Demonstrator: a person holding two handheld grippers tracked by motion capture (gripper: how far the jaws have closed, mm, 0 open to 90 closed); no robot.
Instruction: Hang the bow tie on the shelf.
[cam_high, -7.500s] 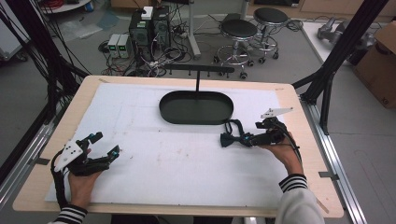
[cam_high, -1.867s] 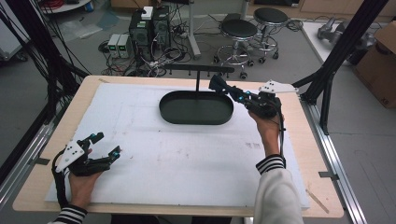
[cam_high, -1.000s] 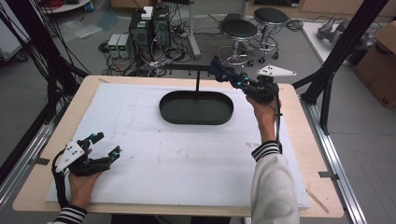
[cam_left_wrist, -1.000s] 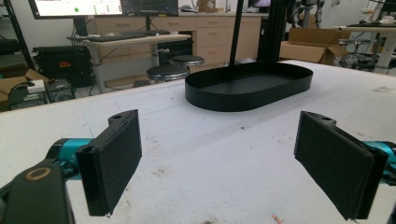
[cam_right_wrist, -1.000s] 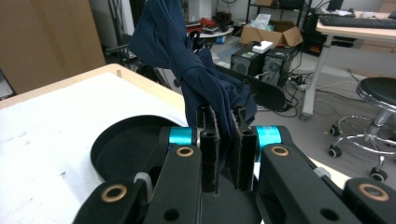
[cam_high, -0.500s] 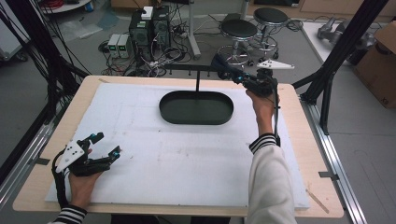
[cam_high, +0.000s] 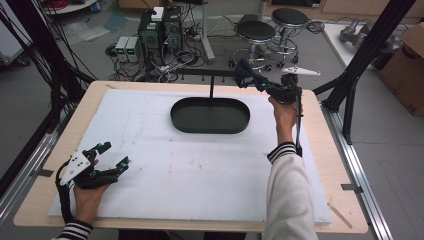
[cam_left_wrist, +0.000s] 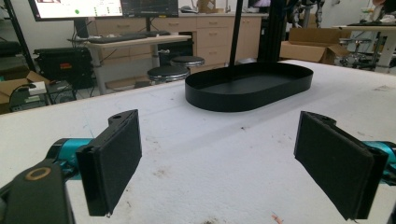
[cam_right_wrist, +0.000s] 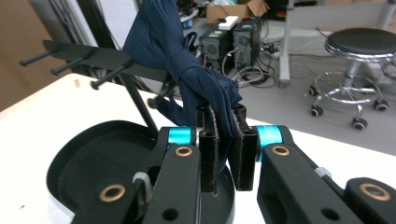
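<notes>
A dark blue cloth (cam_right_wrist: 187, 70) hangs bunched from my right gripper (cam_right_wrist: 223, 114), whose jaws are shut on its lower end. In the high view the cloth (cam_high: 243, 75) is held up at the right end of the black peg rack (cam_high: 205, 75), beyond the black oval tray (cam_high: 210, 125). The right gripper (cam_high: 248, 80) points left towards the rack. The cloth's upper folds lie against the rack bar (cam_right_wrist: 98, 57); whether they hang on a peg I cannot tell. My left gripper (cam_high: 114, 154) rests at the front left, open, with nothing between its pads (cam_left_wrist: 114, 161).
The rack's thin pole (cam_high: 211, 89) rises from the tray's far rim. A white mat (cam_high: 200, 170) covers the wooden table. Stools (cam_high: 255, 32), computer boxes and cables stand on the floor beyond the far edge. A black frame post (cam_high: 360, 60) stands at right.
The right gripper has carried the cloth from the table beside the tray up to the back, then slightly left along the rack. The left gripper has stayed still.
</notes>
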